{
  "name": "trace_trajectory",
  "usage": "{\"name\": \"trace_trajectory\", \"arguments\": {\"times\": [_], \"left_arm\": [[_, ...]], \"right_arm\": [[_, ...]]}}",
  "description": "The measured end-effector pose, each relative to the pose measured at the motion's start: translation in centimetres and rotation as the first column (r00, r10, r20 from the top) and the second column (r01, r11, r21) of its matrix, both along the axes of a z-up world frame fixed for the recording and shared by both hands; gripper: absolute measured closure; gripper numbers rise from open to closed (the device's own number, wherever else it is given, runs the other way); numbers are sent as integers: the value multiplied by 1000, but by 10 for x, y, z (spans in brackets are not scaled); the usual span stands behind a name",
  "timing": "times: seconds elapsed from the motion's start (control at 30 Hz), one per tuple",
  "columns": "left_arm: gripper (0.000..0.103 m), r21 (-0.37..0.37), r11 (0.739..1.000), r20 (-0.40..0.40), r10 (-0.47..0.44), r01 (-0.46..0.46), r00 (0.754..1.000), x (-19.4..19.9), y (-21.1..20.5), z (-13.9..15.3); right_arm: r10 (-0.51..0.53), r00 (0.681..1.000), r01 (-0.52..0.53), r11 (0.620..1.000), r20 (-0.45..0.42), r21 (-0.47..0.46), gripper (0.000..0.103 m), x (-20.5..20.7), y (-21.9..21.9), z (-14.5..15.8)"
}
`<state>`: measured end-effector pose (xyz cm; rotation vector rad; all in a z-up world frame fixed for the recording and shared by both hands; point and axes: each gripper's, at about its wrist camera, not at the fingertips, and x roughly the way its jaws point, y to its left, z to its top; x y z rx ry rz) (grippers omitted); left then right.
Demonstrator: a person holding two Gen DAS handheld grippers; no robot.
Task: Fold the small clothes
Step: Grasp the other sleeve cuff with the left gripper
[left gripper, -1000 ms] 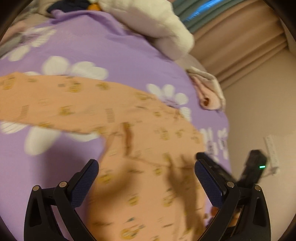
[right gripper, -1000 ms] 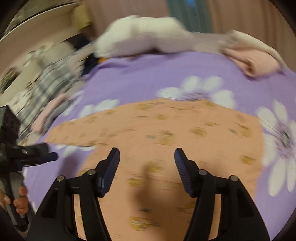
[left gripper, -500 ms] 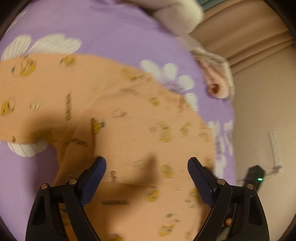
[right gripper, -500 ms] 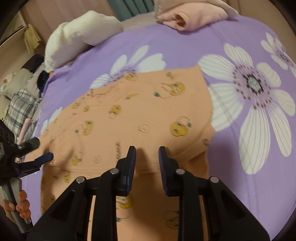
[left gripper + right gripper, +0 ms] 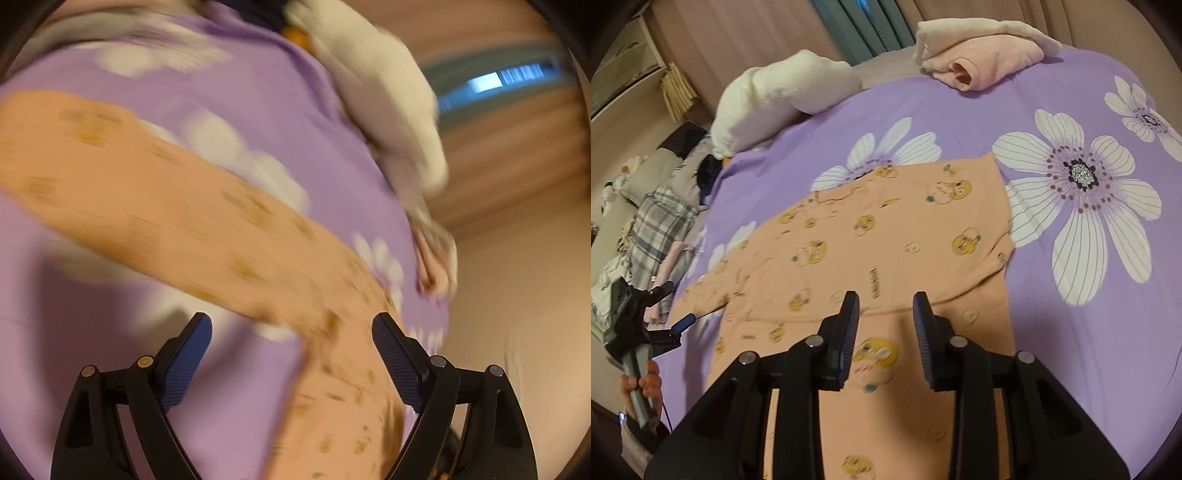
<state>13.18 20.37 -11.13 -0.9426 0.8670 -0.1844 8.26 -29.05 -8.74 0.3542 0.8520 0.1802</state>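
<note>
While our peach baby suit with yellow chicks (image 5: 886, 236) lies flat on the purple flower sheet (image 5: 1089, 295), our left gripper (image 5: 291, 354) gapes wide and empty. Our right gripper (image 5: 885, 306), narrow, has just opened a little, gripping nothing. We should pinch 1 edge and fold slowly.

A purple bedspread (image 5: 960, 122) printed with large white flowers covers the bed. At its far edge lies a cream pillow (image 5: 775, 99), and to the right of it a folded pink and cream bundle of cloth (image 5: 982, 55). Behind them hang beige curtains (image 5: 757, 33) with a teal panel (image 5: 864, 29) between. Left of the bed, a plaid cloth (image 5: 657, 229) lies heaped among other laundry.
</note>
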Motion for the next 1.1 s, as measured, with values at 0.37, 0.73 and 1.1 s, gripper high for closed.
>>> {"name": "trace_trajectory", "arguments": {"times": [0.37, 0.73, 1.1], "left_arm": [[16, -198, 923, -42, 329, -331, 943, -39, 129, -42], [16, -164, 899, -18, 408, -405, 913, -11, 151, -41], [70, -39, 897, -126, 432, -440, 893, -11, 158, -45]], "right_arm": [[58, 998, -58, 998, 15, 35, 68, -26, 35, 7], [67, 998, -67, 998, 9, 6, 68, -31, 51, 11], [55, 998, -55, 998, 0, -16, 68, -39, 49, 7]]}}
